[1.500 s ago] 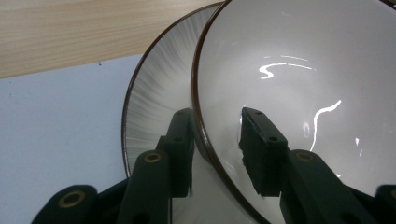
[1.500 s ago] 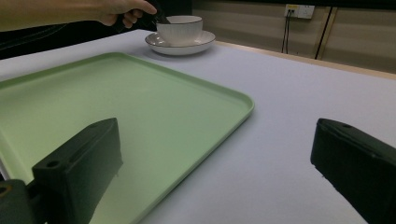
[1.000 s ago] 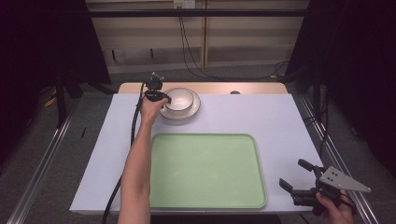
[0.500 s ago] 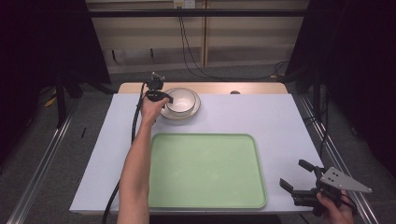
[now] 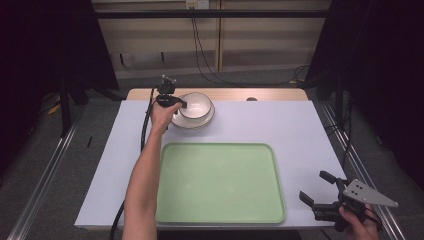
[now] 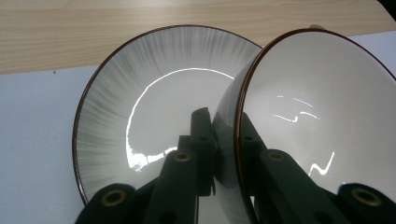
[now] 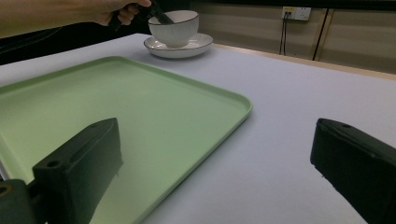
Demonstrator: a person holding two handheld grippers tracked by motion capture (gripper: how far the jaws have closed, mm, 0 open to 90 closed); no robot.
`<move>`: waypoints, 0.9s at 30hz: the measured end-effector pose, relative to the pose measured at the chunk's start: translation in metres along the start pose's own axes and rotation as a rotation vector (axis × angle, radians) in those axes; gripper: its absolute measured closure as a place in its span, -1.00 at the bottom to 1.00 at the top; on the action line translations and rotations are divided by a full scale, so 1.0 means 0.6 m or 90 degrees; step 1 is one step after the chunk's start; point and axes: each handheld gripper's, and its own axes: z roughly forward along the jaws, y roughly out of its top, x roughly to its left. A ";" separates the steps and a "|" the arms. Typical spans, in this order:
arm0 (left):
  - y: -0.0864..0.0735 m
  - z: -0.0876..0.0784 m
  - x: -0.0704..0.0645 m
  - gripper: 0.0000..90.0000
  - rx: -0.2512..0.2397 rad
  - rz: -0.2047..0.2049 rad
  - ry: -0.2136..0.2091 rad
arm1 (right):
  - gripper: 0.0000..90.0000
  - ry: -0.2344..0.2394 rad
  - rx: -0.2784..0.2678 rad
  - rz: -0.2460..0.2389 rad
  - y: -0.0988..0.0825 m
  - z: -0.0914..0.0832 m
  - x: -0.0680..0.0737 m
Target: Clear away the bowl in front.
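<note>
At the far left of the tabletop [image 5: 300, 135], the bowl [image 5: 196, 104] sits on a saucer [image 5: 206, 120], its rim clamped between the jaws of the left gripper [image 6: 223, 126], one jaw inside, one outside. Nearer lies a green tray [image 5: 220, 180]. Well apart, at the near right corner, the right gripper [image 5: 320, 187] hangs wide open, holding nothing.

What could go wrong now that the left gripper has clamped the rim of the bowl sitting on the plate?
The left gripper pinches only the thin rim of the glossy bowl, so the bowl might slip or swing when lifted. The bowl sits on the plate, which could get dragged or knocked toward the table's far edge. The right gripper waits far off beside the tray and could hardly help.
</note>
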 end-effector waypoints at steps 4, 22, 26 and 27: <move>0.001 -0.005 -0.004 0.83 0.000 0.005 0.002 | -0.97 -0.003 -0.006 -0.002 0.000 0.000 0.000; 0.004 -0.045 -0.036 0.83 -0.009 0.037 -0.035 | -0.97 -0.013 -0.017 -0.013 0.001 -0.002 0.001; -0.002 -0.050 -0.045 0.83 -0.022 0.029 -0.052 | -0.97 -0.006 -0.016 -0.015 0.002 -0.002 0.002; -0.002 -0.050 -0.045 0.83 -0.022 0.029 -0.052 | -0.97 -0.006 -0.016 -0.015 0.002 -0.002 0.002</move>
